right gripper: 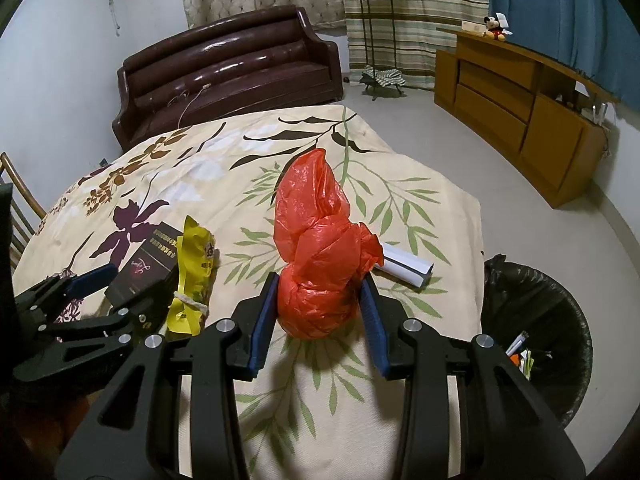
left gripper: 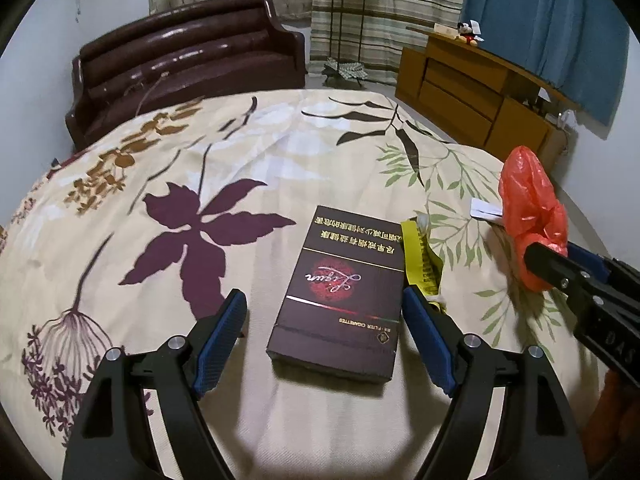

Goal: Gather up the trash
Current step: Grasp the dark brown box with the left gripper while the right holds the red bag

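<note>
The right gripper point(right gripper: 318, 312) is clenched on a crumpled red plastic bag point(right gripper: 316, 248), blue pads pressing both flanks of its lower knot, the bag raised clear above the floral bedcover point(right gripper: 248, 168). The left gripper point(left gripper: 324, 320) stands released, its jaws wide on either side of a dark maroon cardboard cigarette box point(left gripper: 340, 292) lying flat on the cover, neither pad touching it. A crumpled yellow wrapper point(left gripper: 420, 256) lies just right of the box; a white folded paper point(right gripper: 406, 266) lies further right. A round bin lined with black plastic point(right gripper: 536, 320) stands on the floor to the near right of the bed. Recommendation: carry the bag over the bin mouth before releasing. For the box, descend squarely, centre the long sides, avoid snagging the wrapper, then close.
</note>
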A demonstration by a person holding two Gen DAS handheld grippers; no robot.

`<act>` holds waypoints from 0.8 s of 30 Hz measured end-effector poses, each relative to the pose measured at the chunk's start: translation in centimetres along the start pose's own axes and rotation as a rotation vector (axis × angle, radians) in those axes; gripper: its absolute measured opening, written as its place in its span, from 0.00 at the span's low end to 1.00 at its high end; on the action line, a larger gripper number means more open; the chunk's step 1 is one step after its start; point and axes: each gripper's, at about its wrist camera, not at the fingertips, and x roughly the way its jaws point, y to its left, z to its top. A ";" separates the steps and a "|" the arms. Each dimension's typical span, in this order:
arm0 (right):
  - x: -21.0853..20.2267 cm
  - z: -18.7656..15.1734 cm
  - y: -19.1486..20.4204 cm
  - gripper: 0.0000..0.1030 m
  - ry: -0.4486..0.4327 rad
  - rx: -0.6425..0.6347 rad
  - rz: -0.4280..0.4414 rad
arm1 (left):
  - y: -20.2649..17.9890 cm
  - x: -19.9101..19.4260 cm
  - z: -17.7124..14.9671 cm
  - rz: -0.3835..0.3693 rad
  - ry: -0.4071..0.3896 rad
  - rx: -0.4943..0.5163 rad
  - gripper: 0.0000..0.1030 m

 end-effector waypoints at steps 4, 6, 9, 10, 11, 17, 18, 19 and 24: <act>0.2 -0.1 0.4 0.38 0.005 -0.004 0.002 | -0.2 0.3 -0.1 -0.020 0.016 0.016 0.59; 0.2 -0.1 0.5 0.38 0.007 -0.005 0.004 | -0.3 0.2 -0.2 -0.024 0.016 0.022 0.58; 0.2 -0.2 0.6 0.38 0.009 -0.006 0.005 | -0.3 0.1 -0.3 -0.028 0.010 0.021 0.58; 0.2 -0.3 0.7 0.38 0.009 -0.008 0.005 | -0.3 0.0 -0.3 -0.026 0.005 0.018 0.58; 0.1 -0.3 0.7 0.38 0.009 -0.008 0.006 | -0.3 -0.1 -0.3 -0.023 -0.002 0.014 0.57; -0.2 -0.4 0.9 0.38 0.005 -0.013 0.010 | 0.0 -1.1 -0.6 -0.006 -0.039 -0.009 0.57; -0.3 -0.4 1.0 0.38 0.004 -0.015 0.011 | 0.0 -1.3 -0.7 -0.004 -0.043 -0.014 0.57; -0.4 -0.4 1.0 0.38 0.002 -0.016 0.012 | 0.1 -1.5 -0.7 -0.001 -0.046 -0.018 0.57; -1.0 -0.8 1.0 0.38 -0.001 -0.020 0.015 | -0.1 -2.4 -1.5 0.002 -0.056 -0.031 0.56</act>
